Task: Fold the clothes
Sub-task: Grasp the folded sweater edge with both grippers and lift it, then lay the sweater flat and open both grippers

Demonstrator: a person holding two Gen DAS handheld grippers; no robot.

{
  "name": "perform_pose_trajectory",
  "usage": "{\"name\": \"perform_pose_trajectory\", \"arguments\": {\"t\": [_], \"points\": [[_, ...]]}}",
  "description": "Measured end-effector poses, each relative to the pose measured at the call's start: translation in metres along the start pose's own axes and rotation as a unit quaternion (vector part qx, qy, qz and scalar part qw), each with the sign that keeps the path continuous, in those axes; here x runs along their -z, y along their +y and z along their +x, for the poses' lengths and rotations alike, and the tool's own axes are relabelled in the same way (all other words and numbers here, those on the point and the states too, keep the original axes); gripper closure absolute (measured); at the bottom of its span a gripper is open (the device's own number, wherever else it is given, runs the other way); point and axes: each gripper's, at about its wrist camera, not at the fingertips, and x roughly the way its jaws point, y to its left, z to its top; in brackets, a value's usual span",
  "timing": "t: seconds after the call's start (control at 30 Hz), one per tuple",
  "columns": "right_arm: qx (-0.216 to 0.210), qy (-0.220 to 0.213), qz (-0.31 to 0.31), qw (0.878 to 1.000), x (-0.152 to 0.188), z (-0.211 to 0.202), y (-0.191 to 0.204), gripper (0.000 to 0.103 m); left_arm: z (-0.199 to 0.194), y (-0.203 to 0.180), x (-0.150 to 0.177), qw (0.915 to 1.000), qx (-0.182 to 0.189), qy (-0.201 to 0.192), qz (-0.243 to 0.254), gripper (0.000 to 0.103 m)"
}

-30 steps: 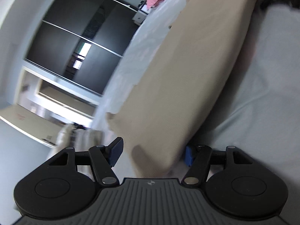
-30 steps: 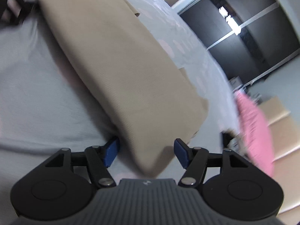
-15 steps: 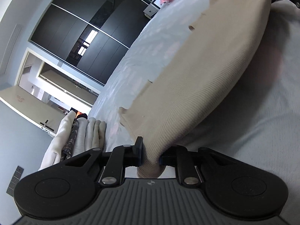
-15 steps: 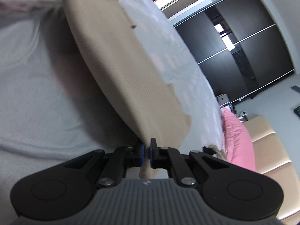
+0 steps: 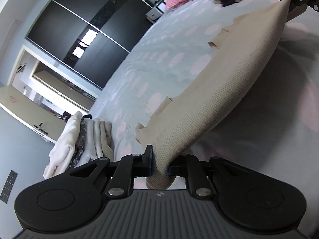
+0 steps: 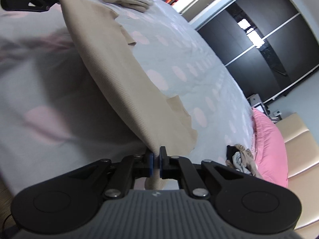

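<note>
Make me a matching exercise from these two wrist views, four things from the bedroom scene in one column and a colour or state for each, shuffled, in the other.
Things:
1. beige ribbed garment
2. pillow
3. stack of folded clothes
4. wardrobe doors

Colour or state:
A. pink
B. dark, with thin light dividing strips
C. lying folded on the bed
D. stretched between the left gripper and the right gripper

Pairs: 1-D, 2-A, 3-C, 4-B
</note>
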Motion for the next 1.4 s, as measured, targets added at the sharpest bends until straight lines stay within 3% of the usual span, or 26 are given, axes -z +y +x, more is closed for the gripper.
{"name": "perform_pose_trajectory", "arguments": {"t": [0.27, 0.53, 0.63, 0.7, 0.73, 0.9, 0.97, 1.07, 1.17, 1.27, 1.3, 1.4], "points": [[-0.065, 0.013, -0.01, 0.998, 0.019, -0.047, 0.03, 0.097, -0.02, -0.013, 0.022, 0.9987, 0.04, 0.023, 0.023, 0.09], [-0.1, 0.049, -0.034, 0.993, 0.033, -0.015, 0.06, 0.095, 0.001, -0.058, 0.045, 0.9897, 0.068, 0.061, 0.111, 0.079], [-0.105, 0.054, -0.038, 0.992, 0.036, -0.012, 0.065, 0.087, 0.008, -0.066, 0.05, 0.9866, 0.061, 0.067, 0.135, 0.077], [-0.108, 0.051, -0.038, 0.992, 0.039, -0.019, 0.065, 0.072, 0.009, -0.067, 0.051, 0.9854, 0.06, 0.076, 0.14, 0.075], [-0.108, 0.047, -0.036, 0.992, 0.039, -0.024, 0.064, 0.07, 0.006, -0.067, 0.051, 0.9854, 0.058, 0.077, 0.14, 0.075], [-0.107, -0.033, 0.006, 0.994, 0.034, -0.06, 0.047, 0.046, -0.02, -0.033, 0.039, 0.9947, 0.075, 0.054, 0.045, 0.075], [-0.108, -0.065, 0.026, 0.992, 0.029, -0.069, 0.04, 0.045, -0.028, -0.013, 0.034, 0.9944, 0.095, 0.042, -0.021, 0.075], [-0.116, -0.082, 0.079, 0.987, 0.026, -0.074, 0.03, 0.043, -0.033, 0.013, 0.03, 0.9842, 0.129, 0.031, -0.117, 0.074], [-0.14, -0.078, 0.159, 0.974, 0.026, -0.07, 0.013, 0.036, -0.034, 0.035, 0.029, 0.9678, 0.157, 0.029, -0.195, 0.073], [-0.158, -0.073, 0.238, 0.955, 0.029, -0.068, -0.002, 0.027, -0.038, 0.05, 0.03, 0.9575, 0.179, 0.036, -0.223, 0.072], [-0.161, -0.071, 0.255, 0.951, 0.031, -0.067, -0.006, 0.021, -0.04, 0.053, 0.031, 0.9569, 0.181, 0.038, -0.224, 0.071], [-0.172, -0.056, 0.293, 0.939, 0.035, -0.063, -0.009, 0.021, -0.047, 0.062, 0.033, 0.9556, 0.186, 0.034, -0.226, 0.061]]}}
